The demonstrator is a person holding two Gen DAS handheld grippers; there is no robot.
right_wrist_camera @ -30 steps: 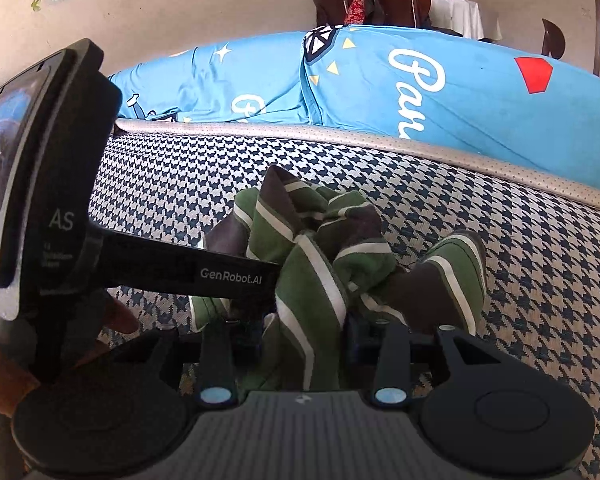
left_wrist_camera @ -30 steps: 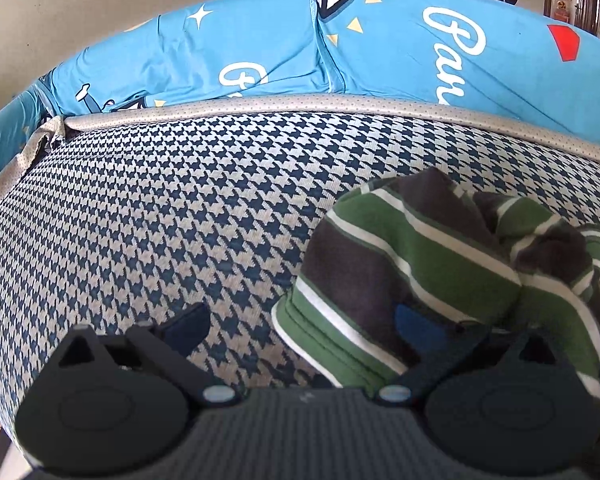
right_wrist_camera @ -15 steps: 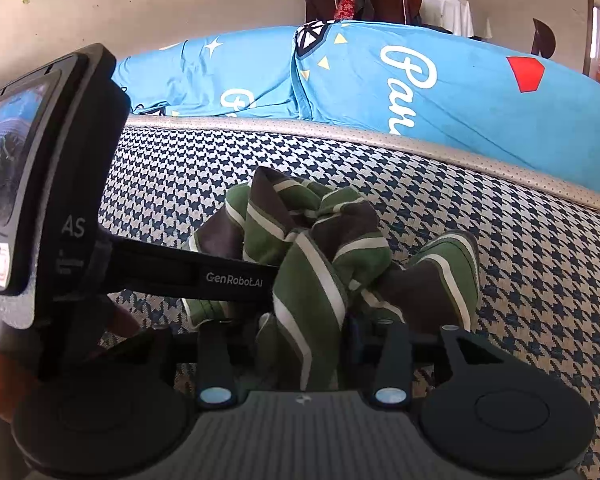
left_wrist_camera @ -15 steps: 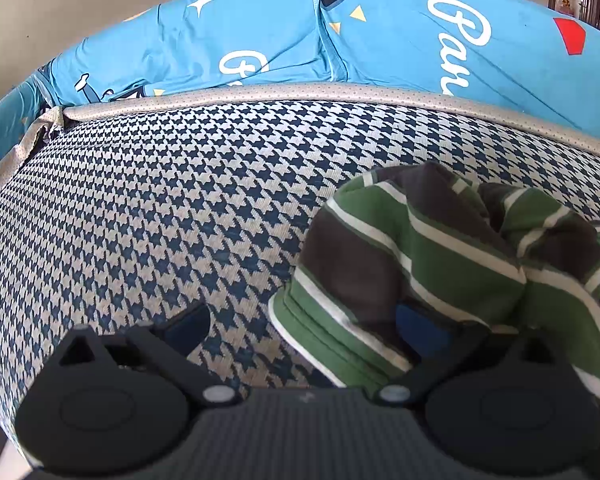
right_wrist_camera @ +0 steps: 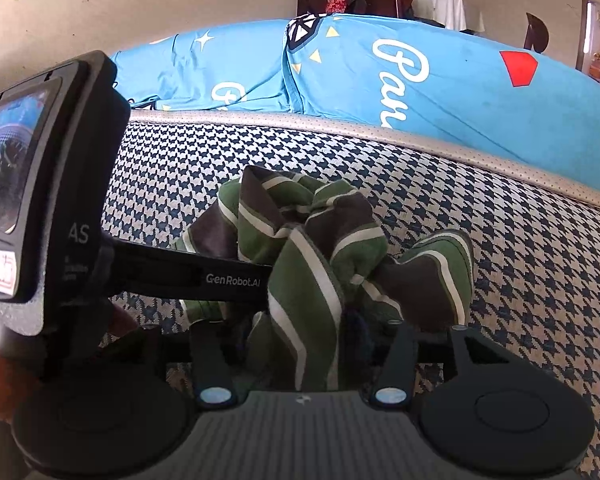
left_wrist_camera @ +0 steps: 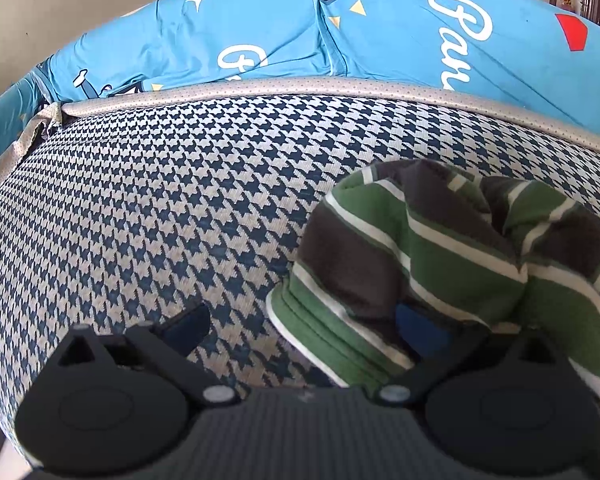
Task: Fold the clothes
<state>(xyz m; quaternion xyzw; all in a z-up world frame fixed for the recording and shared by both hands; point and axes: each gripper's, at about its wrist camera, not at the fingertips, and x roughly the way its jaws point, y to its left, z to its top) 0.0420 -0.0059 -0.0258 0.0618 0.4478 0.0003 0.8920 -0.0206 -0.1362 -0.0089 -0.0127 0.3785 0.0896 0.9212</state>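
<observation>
While the houndstooth mattress (left_wrist_camera: 148, 208) spreads wide and bare to the left, bounded at the back by a beige piped edge (left_wrist_camera: 260, 90) and blue printed bedding (left_wrist_camera: 284, 36), the green-and-brown striped garment (left_wrist_camera: 440, 256) sits bunched toward its right side. The right gripper (right_wrist_camera: 304, 344) is clenched on a twisted fold of the garment. The left gripper (left_wrist_camera: 300, 328) is spread wide, one blue pad (left_wrist_camera: 418, 330) tucked beneath the hem (left_wrist_camera: 312, 328), the other over bare mattress. To do this well, I judge the left should close on that hem, then both draw apart to flatten the cloth. The free room lies leftward; the piped edge is well clear.
</observation>
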